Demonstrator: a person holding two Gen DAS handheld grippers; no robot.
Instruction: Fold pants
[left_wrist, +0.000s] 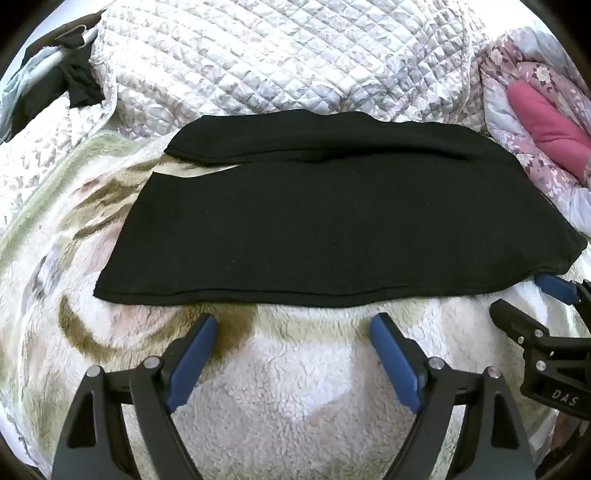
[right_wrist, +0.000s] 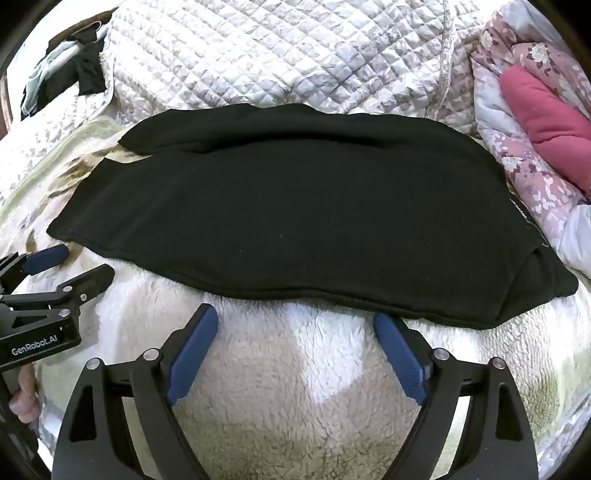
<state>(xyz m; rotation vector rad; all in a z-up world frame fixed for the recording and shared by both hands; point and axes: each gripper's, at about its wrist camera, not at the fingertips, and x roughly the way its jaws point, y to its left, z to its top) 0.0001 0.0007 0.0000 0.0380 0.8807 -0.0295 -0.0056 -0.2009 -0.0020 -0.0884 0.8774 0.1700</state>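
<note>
The black pants (left_wrist: 332, 221) lie flat and folded lengthwise on a fluffy blanket, seen in both views (right_wrist: 295, 214). My left gripper (left_wrist: 293, 325) is open and empty, just short of the near hem. My right gripper (right_wrist: 295, 317) is open and empty, its right fingertip close to the near edge of the pants. The right gripper also shows at the right edge of the left wrist view (left_wrist: 532, 295), beside the pants' near right corner. The left gripper shows at the left edge of the right wrist view (right_wrist: 77, 264), beside the near left corner.
The fluffy cream blanket (left_wrist: 288, 387) with brown and green pattern covers the bed. A quilted white coverlet (left_wrist: 277, 59) lies behind the pants. A floral quilt with a pink lining (left_wrist: 543, 125) is bunched at the right. Dark clothes (left_wrist: 77, 81) hang at the far left.
</note>
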